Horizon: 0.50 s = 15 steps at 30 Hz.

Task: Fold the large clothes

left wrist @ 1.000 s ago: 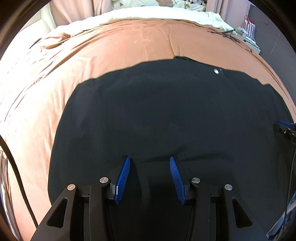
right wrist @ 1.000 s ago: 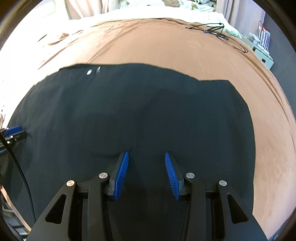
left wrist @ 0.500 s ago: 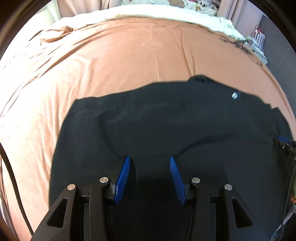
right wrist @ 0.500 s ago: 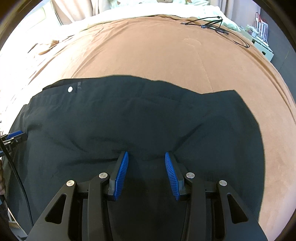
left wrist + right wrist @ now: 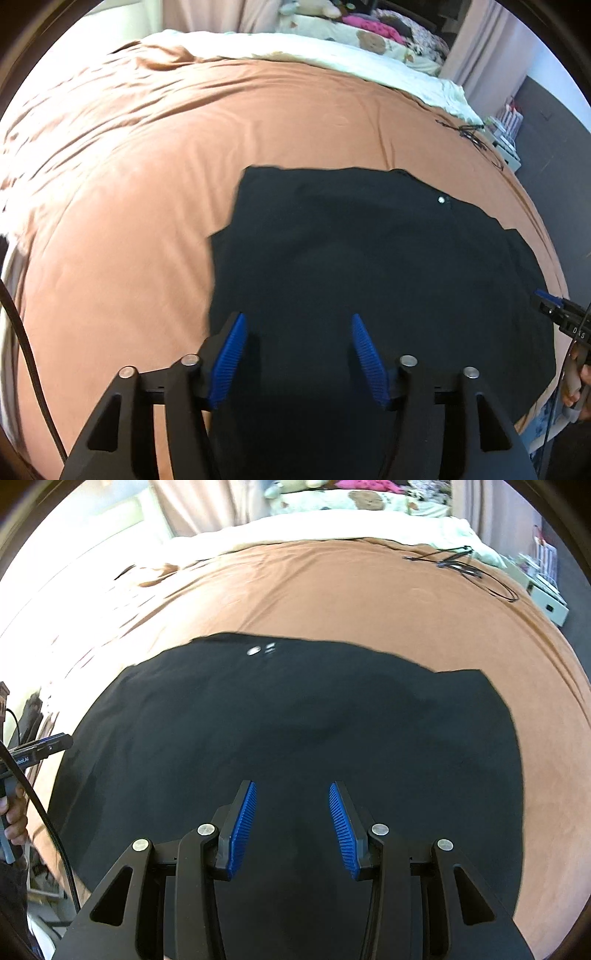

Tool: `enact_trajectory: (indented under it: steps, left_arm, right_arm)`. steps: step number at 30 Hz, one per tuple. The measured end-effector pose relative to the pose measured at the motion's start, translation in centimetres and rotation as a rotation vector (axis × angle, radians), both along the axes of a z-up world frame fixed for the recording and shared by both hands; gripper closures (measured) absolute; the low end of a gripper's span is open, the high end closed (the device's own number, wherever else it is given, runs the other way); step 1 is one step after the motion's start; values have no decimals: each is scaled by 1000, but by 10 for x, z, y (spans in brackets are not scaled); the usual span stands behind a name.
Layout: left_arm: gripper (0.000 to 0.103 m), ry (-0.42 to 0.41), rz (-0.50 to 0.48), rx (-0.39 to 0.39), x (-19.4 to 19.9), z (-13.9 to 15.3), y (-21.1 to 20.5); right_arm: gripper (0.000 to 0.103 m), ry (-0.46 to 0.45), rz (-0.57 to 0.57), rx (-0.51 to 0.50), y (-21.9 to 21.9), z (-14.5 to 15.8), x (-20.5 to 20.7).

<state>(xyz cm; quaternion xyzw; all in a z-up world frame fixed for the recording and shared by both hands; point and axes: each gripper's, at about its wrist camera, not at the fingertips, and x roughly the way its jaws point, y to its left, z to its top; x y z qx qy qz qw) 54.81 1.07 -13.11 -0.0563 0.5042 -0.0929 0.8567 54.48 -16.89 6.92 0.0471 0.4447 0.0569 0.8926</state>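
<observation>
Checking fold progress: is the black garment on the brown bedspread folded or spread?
Cannot tell: black garment lies flat on brown bedspread; layers hidden.

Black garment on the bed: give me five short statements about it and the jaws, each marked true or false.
1. The black garment lies on a brown bedspread. True.
2. A silver button shows on it. True.
3. The left gripper pinches cloth. False: its jaws are opening, nothing between them.
4. The garment is red. False: black.
5. The right gripper holds a cable. False: its jaws hold nothing.
</observation>
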Motion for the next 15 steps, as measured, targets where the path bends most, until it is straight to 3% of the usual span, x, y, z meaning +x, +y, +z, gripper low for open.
enact_trajectory:
  steps: [8, 15]
  left_arm:
    - [41, 22, 48, -39, -51, -12, 46]
    - [41, 75, 105, -159, -86, -33, 76]
  right_arm:
    - [64, 15, 73, 24, 35, -14, -25]
    - [64, -8, 125, 54, 63, -17, -61]
